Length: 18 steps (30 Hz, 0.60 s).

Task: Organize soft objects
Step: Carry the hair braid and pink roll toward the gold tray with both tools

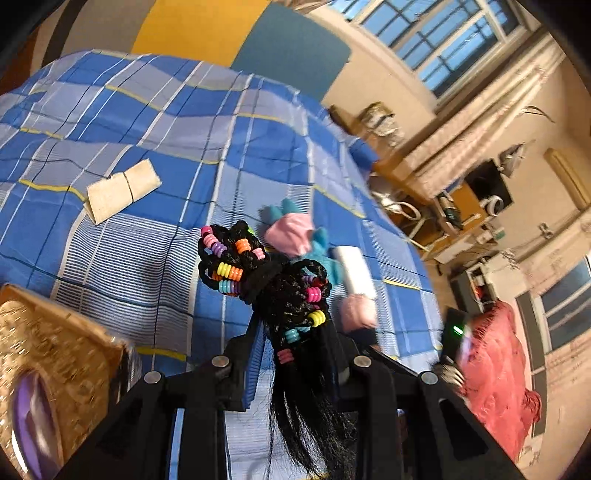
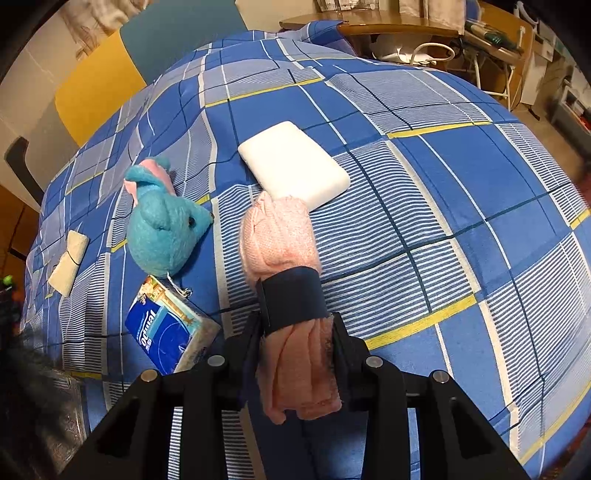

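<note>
My left gripper [image 1: 295,347] is shut on a black braided hairpiece [image 1: 266,280] with coloured beads and holds it above the blue checked bedsheet [image 1: 147,122]. My right gripper [image 2: 295,332] is shut on a rolled pink cloth [image 2: 277,236] wrapped in a dark band [image 2: 291,295]. A turquoise plush mouse [image 2: 166,229] lies left of the cloth and also shows in the left wrist view [image 1: 295,229]. A white foam pad [image 2: 295,166] lies just beyond the cloth. A beige folded cloth [image 1: 122,190] lies further left on the sheet.
A blue tissue pack [image 2: 170,332] lies beside the mouse. A golden glittery container [image 1: 48,354] with a purple thing inside sits at the lower left. A red fringed fabric [image 1: 495,369] lies off the bed's right edge. A wooden desk [image 2: 388,26] stands behind the bed.
</note>
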Available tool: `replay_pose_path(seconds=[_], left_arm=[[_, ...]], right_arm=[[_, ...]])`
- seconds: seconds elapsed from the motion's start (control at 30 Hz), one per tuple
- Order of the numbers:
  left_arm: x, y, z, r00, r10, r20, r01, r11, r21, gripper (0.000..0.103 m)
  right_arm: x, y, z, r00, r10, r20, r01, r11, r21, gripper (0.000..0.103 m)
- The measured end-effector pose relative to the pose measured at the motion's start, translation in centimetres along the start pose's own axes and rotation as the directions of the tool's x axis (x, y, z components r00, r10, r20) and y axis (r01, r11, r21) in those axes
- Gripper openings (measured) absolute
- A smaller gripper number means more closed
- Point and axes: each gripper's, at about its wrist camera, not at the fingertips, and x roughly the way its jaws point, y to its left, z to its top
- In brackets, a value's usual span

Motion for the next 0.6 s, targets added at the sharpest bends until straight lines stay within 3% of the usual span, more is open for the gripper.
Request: replay_pose_path(seconds=[0.37, 0.6], left_arm=[[-8.3, 0.4, -3.5, 0.993, -0.108, 0.042, 0.102, 0.986, 0.129, 0.028], [-14.6, 1.9, -4.2, 0.983, -0.117, 0.143, 0.084, 0.973, 0.215, 0.028]], right_arm=[[-0.7, 0.4, -0.8, 0.999, -0.025, 0.033, 0.025, 1.0, -0.002, 0.035], [-1.7, 0.4, -1.1, 0.997, -0.013, 0.08, 0.012, 1.0, 0.017, 0.035]])
